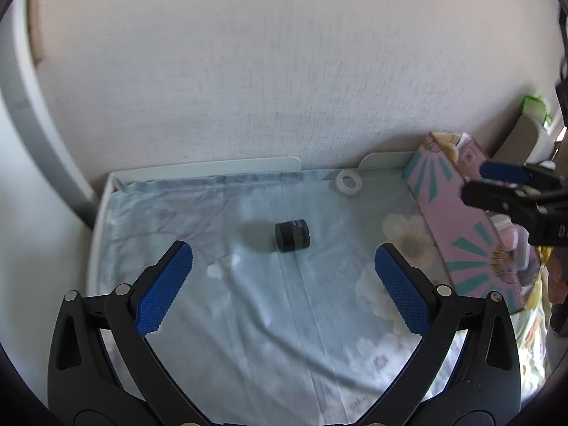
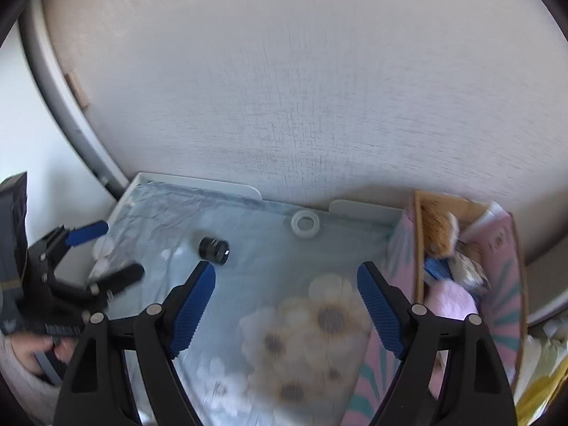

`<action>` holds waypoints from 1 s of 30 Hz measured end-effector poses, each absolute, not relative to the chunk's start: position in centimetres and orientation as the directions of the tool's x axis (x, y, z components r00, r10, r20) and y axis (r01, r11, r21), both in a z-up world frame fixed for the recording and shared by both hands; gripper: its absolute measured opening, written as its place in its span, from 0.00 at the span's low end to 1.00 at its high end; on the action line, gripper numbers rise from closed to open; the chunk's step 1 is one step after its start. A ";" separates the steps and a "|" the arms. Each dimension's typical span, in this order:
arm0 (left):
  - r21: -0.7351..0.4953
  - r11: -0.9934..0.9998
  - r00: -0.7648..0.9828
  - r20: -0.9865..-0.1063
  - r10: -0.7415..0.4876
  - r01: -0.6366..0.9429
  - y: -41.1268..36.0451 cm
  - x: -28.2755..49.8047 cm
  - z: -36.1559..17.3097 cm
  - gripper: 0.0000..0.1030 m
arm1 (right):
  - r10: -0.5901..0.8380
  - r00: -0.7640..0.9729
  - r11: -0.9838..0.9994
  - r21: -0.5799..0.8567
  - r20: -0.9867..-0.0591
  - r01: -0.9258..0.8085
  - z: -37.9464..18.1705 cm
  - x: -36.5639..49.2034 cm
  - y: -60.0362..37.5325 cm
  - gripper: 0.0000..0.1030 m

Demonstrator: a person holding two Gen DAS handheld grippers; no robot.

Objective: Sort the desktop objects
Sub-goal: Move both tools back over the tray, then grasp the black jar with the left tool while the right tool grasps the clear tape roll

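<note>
Table (image 1: 319,319), floral cloth: nearly cleared.
Pink box (image 1: 458,234), right edge: holds sorted items.
Left claw (image 1: 284,259): released, empty; best centred over the jar.
Right claw (image 2: 285,277): released, empty.
Black jar (image 1: 293,236): on its side mid-cloth; may roll, so pinch across its flat ends.
White tape ring (image 1: 349,183): by the back rim.
</note>
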State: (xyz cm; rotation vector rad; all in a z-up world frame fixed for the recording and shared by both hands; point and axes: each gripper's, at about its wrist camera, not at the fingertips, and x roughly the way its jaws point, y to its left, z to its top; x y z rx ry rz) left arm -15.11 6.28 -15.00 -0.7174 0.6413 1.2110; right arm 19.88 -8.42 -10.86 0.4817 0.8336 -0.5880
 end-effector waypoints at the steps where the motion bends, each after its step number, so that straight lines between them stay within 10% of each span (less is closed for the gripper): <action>1: -0.146 0.190 0.232 -0.770 0.594 -0.971 7.0 -14.7 -15.9 0.99 | -0.291 0.525 0.735 0.164 -0.800 0.657 -11.6 20.7 -9.0 0.77; 16: -0.128 0.158 0.195 -0.813 0.549 -0.979 12.0 -12.5 -25.0 0.69 | -0.276 0.432 0.671 0.150 -0.859 0.727 -23.0 28.5 -15.8 0.67; 23: -0.110 0.187 0.194 -0.827 0.527 -0.976 12.7 -12.1 -25.7 0.28 | -0.279 0.407 0.666 0.130 -0.870 0.735 -24.1 29.4 -16.6 0.38; 30: -0.128 0.196 0.213 -0.832 0.512 -0.972 13.3 -12.8 -25.3 0.28 | -0.286 0.418 0.666 0.135 -0.862 0.734 -23.4 29.3 -16.0 0.38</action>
